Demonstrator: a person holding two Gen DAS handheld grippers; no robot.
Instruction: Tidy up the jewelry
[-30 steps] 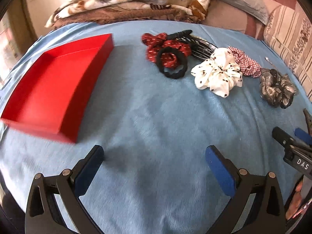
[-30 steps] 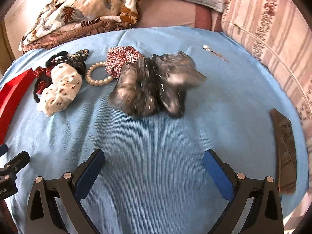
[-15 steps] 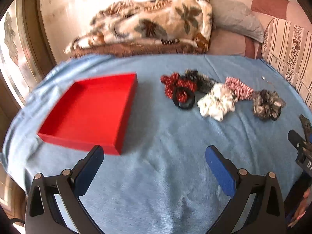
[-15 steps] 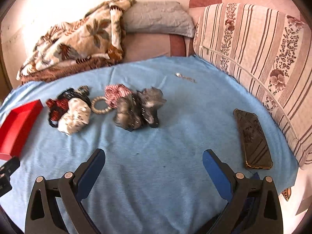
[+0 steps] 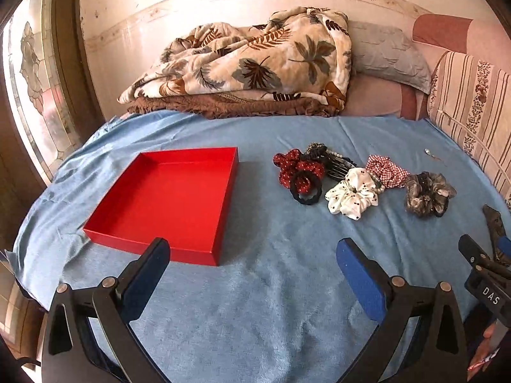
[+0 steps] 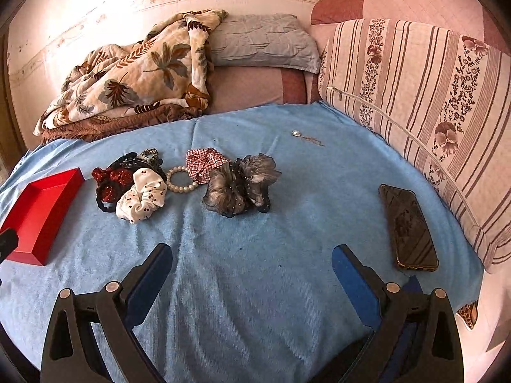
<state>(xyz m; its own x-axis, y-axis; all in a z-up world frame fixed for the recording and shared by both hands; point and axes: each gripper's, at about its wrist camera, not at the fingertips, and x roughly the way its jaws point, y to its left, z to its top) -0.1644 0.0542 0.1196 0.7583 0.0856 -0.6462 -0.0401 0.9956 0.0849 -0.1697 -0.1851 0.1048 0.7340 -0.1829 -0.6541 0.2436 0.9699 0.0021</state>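
Observation:
An empty red box (image 5: 172,198) sits on the blue cloth, left of a row of accessories; it also shows at the left edge of the right wrist view (image 6: 38,210). The row holds a red dotted scrunchie (image 5: 295,169), a black hair tie (image 5: 306,193), a white dotted scrunchie (image 5: 353,196), a red checked scrunchie (image 5: 386,170), a grey scrunchie (image 6: 239,185), a pearl bracelet (image 6: 180,180) and a dark comb (image 5: 338,164). A small pendant (image 6: 297,133) lies farther back. My left gripper (image 5: 252,274) and right gripper (image 6: 250,279) are open and empty, near the front edge, well short of the items.
A phone (image 6: 408,226) lies on the cloth at the right. A striped cushion (image 6: 431,95) borders the right side. A leaf-print blanket (image 5: 255,60) and a grey pillow (image 6: 262,44) lie at the back. A window (image 5: 35,95) is at far left.
Both grippers have pulled back and risen away from the items. The views now take in the whole bed, the box and the wall. Nothing on the cloth has moved.

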